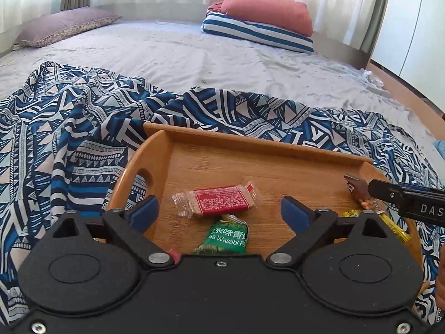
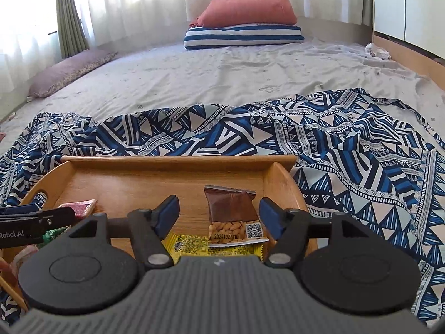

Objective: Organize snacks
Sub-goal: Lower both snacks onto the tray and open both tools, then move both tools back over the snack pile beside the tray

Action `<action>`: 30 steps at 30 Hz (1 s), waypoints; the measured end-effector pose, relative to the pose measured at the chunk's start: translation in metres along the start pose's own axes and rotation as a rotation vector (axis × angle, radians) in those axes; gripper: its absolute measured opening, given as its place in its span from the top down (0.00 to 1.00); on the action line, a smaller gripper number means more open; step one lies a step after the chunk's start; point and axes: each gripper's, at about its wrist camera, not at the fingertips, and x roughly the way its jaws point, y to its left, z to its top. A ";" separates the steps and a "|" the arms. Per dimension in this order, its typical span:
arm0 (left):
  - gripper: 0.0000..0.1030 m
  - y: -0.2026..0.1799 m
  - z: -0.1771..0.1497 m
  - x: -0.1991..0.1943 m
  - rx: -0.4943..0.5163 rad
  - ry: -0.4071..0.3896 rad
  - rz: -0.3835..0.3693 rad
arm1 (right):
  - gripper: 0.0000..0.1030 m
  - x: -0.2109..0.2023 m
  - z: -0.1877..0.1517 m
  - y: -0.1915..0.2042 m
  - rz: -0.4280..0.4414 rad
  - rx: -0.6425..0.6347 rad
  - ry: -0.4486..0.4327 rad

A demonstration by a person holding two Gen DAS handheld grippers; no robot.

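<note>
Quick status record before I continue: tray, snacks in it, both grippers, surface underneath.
tray: wooden tray, side handle cut-outs, on patterned blue cloth over the bed
red packet: flat on tray floor, left side
green wasabi packet: nearer than the red one
brown peanut packet: right side, overlapping the yellow packet
left gripper: open, empty, above red and green packets
right gripper: open, pads clear of the brown packet
</note>
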 end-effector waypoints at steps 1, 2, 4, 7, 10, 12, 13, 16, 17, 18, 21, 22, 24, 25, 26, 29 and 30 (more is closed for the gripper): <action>0.03 0.001 -0.001 -0.006 -0.002 -0.004 -0.005 | 0.22 -0.005 -0.001 0.001 0.005 -0.007 -0.009; 0.03 0.002 -0.002 -0.010 -0.001 -0.005 -0.012 | 0.21 -0.012 -0.001 0.003 0.012 -0.013 -0.019; 0.01 0.004 -0.006 -0.022 0.004 -0.011 -0.030 | 0.18 -0.024 -0.004 0.004 0.029 -0.021 -0.038; 0.00 0.005 -0.013 -0.040 0.022 -0.022 -0.039 | 0.15 -0.044 -0.009 0.005 0.053 -0.035 -0.063; 0.00 0.006 -0.023 -0.059 0.044 -0.041 -0.054 | 0.12 -0.063 -0.019 0.007 0.064 -0.060 -0.088; 0.00 0.006 -0.030 -0.070 0.061 -0.051 -0.064 | 0.10 -0.076 -0.026 0.008 0.066 -0.081 -0.103; 0.00 0.005 -0.033 -0.076 0.070 -0.056 -0.067 | 0.09 -0.080 -0.030 0.009 0.066 -0.089 -0.109; 0.00 0.005 -0.045 -0.092 0.100 -0.073 -0.077 | 0.06 -0.096 -0.044 0.009 0.064 -0.111 -0.124; 0.00 0.004 -0.048 -0.096 0.109 -0.076 -0.078 | 0.04 -0.102 -0.050 0.009 0.065 -0.120 -0.128; 0.00 0.003 -0.053 -0.101 0.121 -0.081 -0.079 | 0.03 -0.107 -0.054 0.010 0.065 -0.130 -0.129; 0.00 0.002 -0.065 -0.113 0.144 -0.090 -0.081 | 0.00 -0.121 -0.071 0.011 0.055 -0.172 -0.140; 0.00 0.001 -0.068 -0.117 0.148 -0.091 -0.082 | 0.00 -0.125 -0.076 0.012 0.052 -0.187 -0.144; 0.00 -0.001 -0.077 -0.123 0.161 -0.090 -0.092 | 0.00 -0.134 -0.086 0.016 0.045 -0.215 -0.153; 0.00 -0.002 -0.080 -0.125 0.168 -0.088 -0.094 | 0.00 -0.138 -0.090 0.017 0.042 -0.227 -0.158; 0.00 -0.002 -0.083 -0.127 0.171 -0.086 -0.094 | 0.00 -0.142 -0.095 0.019 0.039 -0.241 -0.164; 0.00 -0.003 -0.092 -0.130 0.166 -0.066 -0.098 | 0.00 -0.151 -0.108 0.025 0.037 -0.266 -0.173; 0.00 -0.002 -0.096 -0.130 0.163 -0.055 -0.100 | 0.00 -0.154 -0.112 0.026 0.035 -0.273 -0.175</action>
